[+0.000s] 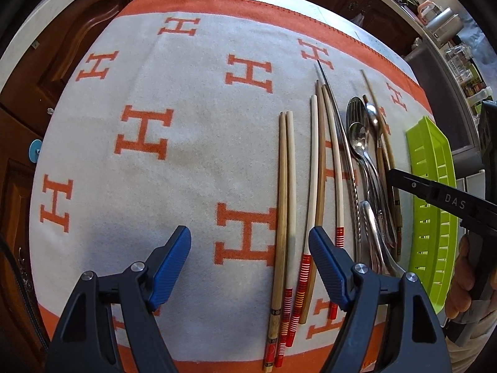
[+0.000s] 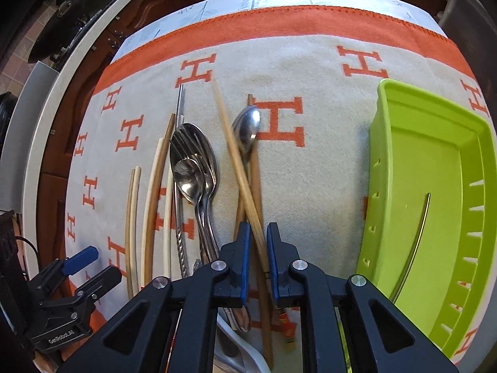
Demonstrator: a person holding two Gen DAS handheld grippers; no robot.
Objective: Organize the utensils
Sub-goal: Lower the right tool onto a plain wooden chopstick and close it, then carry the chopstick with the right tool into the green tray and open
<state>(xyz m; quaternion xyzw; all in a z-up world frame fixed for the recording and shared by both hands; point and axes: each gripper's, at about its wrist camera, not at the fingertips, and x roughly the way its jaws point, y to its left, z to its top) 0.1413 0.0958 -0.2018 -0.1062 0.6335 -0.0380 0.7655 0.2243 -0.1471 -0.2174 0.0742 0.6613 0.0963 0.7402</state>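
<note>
1. Our right gripper points steeply down at the cloth, its blue pads drawn close together around a light bamboo chopstick that runs diagonally up and away from the jaws. We take the pads to be pressing on it, though the right pad's contact is hard to make out.
2. Under that chopstick, just ahead of the right gripper, lie a darker brown chopstick and a steel spoon, the three crossing one another.
3. To the right of the right gripper stands the green tray, holding one thin metal chopstick.
4. To its left we see a pile of spoons and a fork, then more chopsticks lying in rows.
5. Our left gripper hangs over the cloth with its jaws wide apart and nothing held.
6. Between and just ahead of its fingers lie the red-banded chopsticks; the right finger overlaps one of them in view, and we cannot tell whether it touches.
</note>
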